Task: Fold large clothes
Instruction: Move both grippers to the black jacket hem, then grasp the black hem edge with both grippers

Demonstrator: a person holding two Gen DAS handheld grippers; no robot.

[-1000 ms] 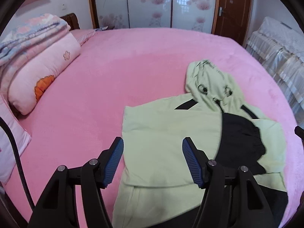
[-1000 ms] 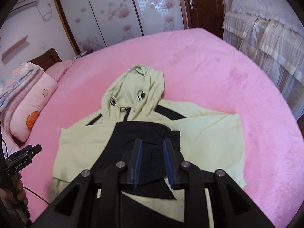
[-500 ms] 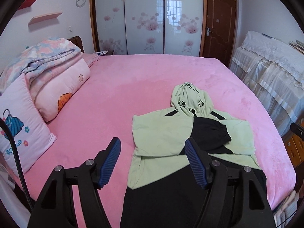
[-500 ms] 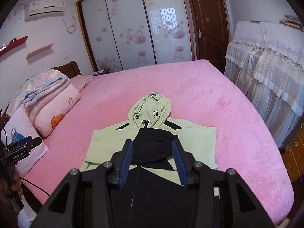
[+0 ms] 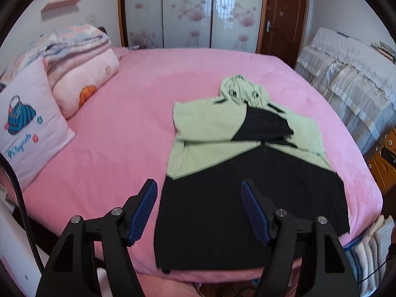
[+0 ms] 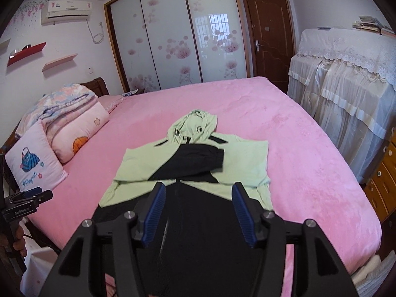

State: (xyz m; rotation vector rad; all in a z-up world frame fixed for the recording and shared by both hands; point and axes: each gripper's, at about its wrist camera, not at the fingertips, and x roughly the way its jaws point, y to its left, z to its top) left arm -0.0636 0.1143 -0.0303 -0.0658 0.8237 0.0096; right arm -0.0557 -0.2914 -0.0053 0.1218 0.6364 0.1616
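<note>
A light green and black hooded jacket (image 5: 210,128) lies flat on the pink bed (image 5: 118,128), hood away from me, both sleeves folded across the chest, black hem at the near edge. It also shows in the right wrist view (image 6: 138,168). My left gripper (image 5: 199,193) is open and empty, held above the near bed edge over the hem's left part. My right gripper (image 6: 196,198) is open and empty, held above the black lower half of the jacket.
Pillows (image 5: 27,123) and a folded quilt (image 5: 79,47) sit at the left of the bed. Lace-covered furniture (image 6: 346,79) and a wooden drawer unit (image 6: 383,180) stand on the right. A wardrobe (image 6: 173,39) and door (image 6: 267,37) are behind. The left gripper's handle (image 6: 24,203) shows at the far left.
Both grippers have pulled back and up from the jacket toward the near bed edge. The right gripper's jaws have opened wide. The jacket lies as before.
</note>
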